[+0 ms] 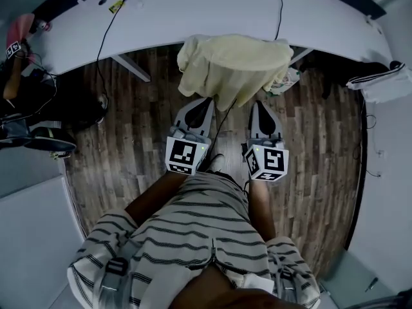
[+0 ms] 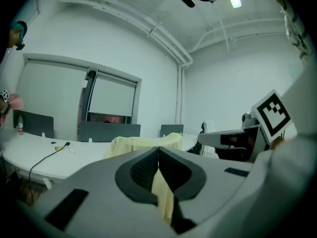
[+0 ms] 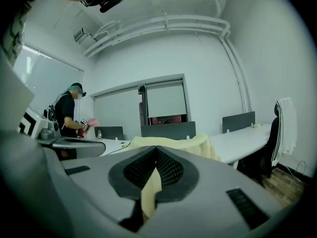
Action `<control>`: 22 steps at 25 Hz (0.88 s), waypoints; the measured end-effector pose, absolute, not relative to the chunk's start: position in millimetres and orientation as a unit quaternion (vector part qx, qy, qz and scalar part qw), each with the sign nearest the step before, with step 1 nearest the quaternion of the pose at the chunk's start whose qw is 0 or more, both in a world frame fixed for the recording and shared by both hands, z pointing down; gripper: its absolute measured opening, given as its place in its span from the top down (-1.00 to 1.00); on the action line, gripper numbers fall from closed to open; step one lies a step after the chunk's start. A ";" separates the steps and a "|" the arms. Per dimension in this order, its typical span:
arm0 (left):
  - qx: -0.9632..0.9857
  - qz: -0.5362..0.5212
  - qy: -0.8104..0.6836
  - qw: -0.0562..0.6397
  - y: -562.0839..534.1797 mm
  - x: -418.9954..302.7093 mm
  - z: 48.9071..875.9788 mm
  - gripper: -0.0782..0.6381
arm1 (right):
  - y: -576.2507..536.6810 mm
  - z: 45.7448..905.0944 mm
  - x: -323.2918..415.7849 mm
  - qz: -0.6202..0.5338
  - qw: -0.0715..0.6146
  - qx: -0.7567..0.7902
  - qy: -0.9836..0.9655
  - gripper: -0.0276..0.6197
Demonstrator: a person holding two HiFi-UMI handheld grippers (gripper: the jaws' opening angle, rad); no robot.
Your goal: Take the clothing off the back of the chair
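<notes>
A pale yellow garment (image 1: 232, 63) hangs spread over a chair back that it hides entirely. My left gripper (image 1: 209, 100) and right gripper (image 1: 257, 103) point at its near lower edge side by side, both shut. In the left gripper view the jaws meet at the tip of the left gripper (image 2: 158, 148), and the garment (image 2: 143, 143) shows just beyond and through the slit below. The right gripper (image 3: 156, 148) looks the same, with the garment (image 3: 173, 142) close ahead. I cannot tell whether either tip touches the cloth.
A long curved white table (image 1: 193, 5) with cables (image 1: 106, 37) runs behind the garment. At the right stands a dark chair (image 3: 282, 128) with a white striped garment (image 1: 386, 82). A person (image 3: 67, 115) stands far left. Black gear (image 1: 32, 121) lies on the wood floor.
</notes>
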State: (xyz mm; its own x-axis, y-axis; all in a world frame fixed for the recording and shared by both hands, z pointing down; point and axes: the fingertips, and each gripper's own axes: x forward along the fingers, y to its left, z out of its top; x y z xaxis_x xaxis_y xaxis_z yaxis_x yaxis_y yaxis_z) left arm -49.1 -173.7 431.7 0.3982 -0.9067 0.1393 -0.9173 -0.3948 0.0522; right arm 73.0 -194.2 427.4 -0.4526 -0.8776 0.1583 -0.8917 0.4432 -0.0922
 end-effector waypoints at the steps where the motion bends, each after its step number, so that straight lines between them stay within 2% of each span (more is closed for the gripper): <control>1: 0.834 0.044 -0.546 0.062 -177.6 -52.2 432.5 0.72 | -198.4 427.0 69.3 0.081 0.044 0.524 -0.847 0.86; 8: 0.834 0.049 -0.546 0.070 -204.6 -70.5 438.9 0.72 | -220.7 428.8 58.3 0.078 0.060 0.545 -0.832 0.86; 16: 0.824 0.036 -0.557 0.092 -227.9 -65.0 438.1 0.71 | -248.3 429.5 77.8 0.072 0.082 0.541 -0.834 0.86; 22: 0.814 0.039 -0.572 0.094 -242.5 -57.5 444.2 0.71 | -266.6 430.9 87.1 0.094 0.060 0.516 -0.849 0.85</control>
